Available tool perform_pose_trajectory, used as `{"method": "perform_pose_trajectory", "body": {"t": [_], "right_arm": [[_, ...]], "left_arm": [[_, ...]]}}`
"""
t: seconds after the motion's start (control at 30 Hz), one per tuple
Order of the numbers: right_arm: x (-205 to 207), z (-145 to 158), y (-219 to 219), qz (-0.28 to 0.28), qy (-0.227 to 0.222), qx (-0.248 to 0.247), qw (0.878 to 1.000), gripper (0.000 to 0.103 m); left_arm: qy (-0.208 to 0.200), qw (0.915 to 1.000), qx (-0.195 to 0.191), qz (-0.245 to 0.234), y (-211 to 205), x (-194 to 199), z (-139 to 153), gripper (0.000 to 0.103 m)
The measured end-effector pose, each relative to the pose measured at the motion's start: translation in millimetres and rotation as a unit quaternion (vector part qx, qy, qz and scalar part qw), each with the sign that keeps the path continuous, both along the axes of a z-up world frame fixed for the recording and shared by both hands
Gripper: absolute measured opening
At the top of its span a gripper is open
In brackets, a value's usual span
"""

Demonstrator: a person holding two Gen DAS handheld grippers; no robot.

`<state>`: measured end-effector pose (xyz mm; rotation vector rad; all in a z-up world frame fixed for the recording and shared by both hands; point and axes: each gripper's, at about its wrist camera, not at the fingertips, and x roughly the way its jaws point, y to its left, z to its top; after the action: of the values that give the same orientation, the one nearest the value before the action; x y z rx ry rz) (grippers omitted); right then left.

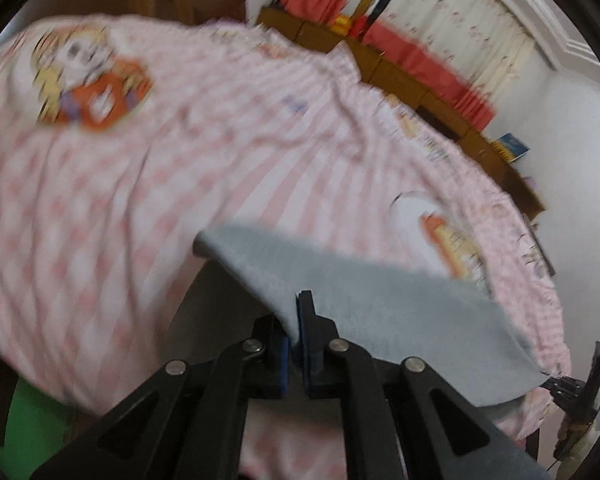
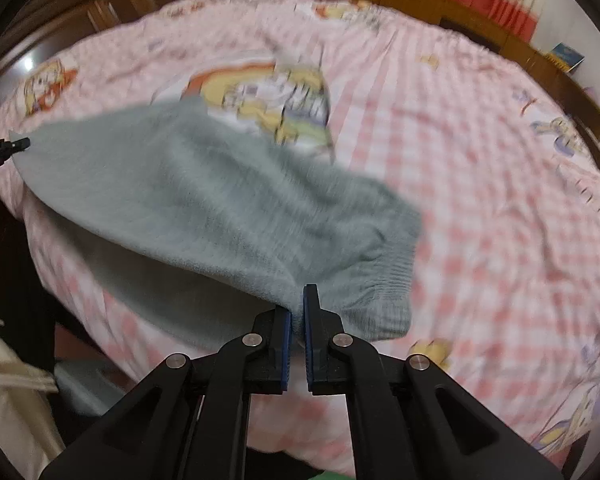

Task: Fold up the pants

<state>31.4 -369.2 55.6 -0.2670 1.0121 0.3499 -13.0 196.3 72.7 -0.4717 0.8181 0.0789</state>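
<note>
Gripping the grey pants (image 2: 220, 200) at opposite edges, left claw (image 1: 296, 320) and right claw (image 2: 296, 312) both sit clenched on fabric, cuff at 3 o'clock above the checked bedsheet (image 2: 480, 200).

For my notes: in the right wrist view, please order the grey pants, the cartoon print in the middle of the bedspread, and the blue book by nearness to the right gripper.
1. grey pants: clamped in the right gripper.
2. cartoon print: centre, beyond the pants.
3. blue book: far upper right, on the wooden ledge.

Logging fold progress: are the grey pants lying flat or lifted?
Lifted: grey pants hang stretched between right tongs and left tongs, above the bedsheet.
</note>
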Motion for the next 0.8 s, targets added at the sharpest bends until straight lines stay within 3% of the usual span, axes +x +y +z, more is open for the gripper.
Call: {"method": "perform_pose_trajectory", "body": {"t": [0.13, 0.2, 0.5, 0.67, 0.77, 0.8], "right_arm": [[-5.9, -28.5, 7.6, 0.002, 0.017, -0.038, 0.999, 0.005], [-7.6, -31.7, 9.6, 0.003, 0.014, -0.046, 0.999, 0.005], [-16.6, -13.0, 6.4, -0.011, -0.002, -0.024, 1.000, 0.007], [-22.9, -24.3, -1.2, -0.025, 0.011, -0.018, 0.999, 0.014], [-33.2, -15.8, -7.6, -0.036, -0.005, 0.009, 0.999, 0.027], [-36.8, -13.2, -10.2, -0.037, -0.006, 0.016, 0.999, 0.036]], "left_arm": [[0.043, 0.9989, 0.003, 0.018, 4.2, -2.1, -40.1, 0.004], [0.045, 0.9987, -0.007, 0.023, 6.8, -2.6, -49.4, 0.004], [0.044, 0.9984, 0.007, 0.036, 11.8, -7.6, -44.1, 0.008], [0.039, 0.9986, 0.024, 0.026, 4.1, -14.3, -29.8, 0.012], [0.030, 0.9989, 0.027, 0.021, 0.1, -19.6, -18.9, 0.027], [0.026, 0.9991, 0.027, 0.021, -1.7, -21.5, -14.5, 0.034]]}}
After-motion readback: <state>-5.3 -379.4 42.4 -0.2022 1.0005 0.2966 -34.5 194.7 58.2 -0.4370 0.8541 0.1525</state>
